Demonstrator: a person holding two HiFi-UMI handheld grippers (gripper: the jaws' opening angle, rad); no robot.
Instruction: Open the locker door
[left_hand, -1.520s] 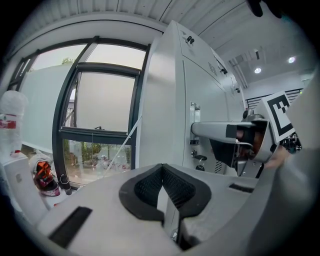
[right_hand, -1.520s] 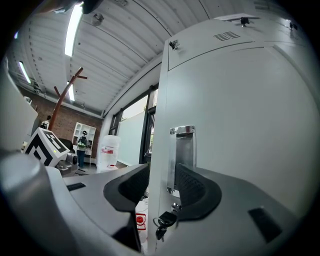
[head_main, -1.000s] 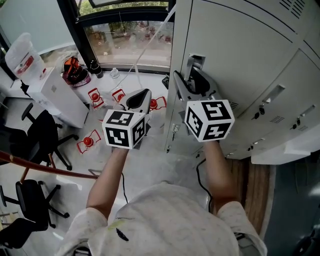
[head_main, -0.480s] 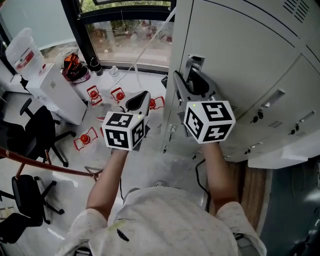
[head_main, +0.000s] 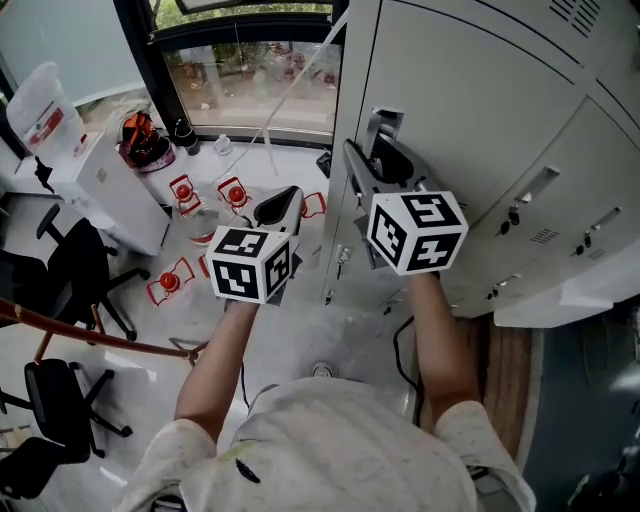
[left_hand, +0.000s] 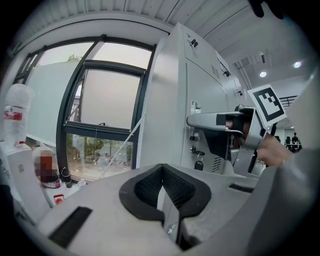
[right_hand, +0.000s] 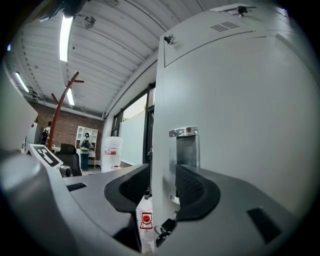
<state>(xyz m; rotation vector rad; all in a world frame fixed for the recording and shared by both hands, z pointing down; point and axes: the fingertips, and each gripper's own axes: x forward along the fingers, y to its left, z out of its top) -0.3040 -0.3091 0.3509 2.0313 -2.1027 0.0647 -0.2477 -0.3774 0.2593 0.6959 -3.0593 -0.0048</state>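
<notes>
Head view: both forearms reach forward. The right hand-held gripper (head_main: 372, 165) sits at the left edge of the pale grey metal locker door (head_main: 480, 110). The left hand-held gripper (head_main: 283, 200) hangs just beside it, clear of the locker. A white water dispenser (head_main: 95, 185) and a black office chair (head_main: 65, 275) stand well apart, left.

Left gripper view: jaws pressed together, nothing between them.

Right gripper view: jaws pinch the door's edge at its chrome recessed handle (right_hand: 184, 150).

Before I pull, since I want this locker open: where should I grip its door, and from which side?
Grip the locker door at its free edge beside the recessed handle, coming from the front: the recess lets one jaw in, the other wraps the edge, as the right hand-held gripper sits.
</notes>
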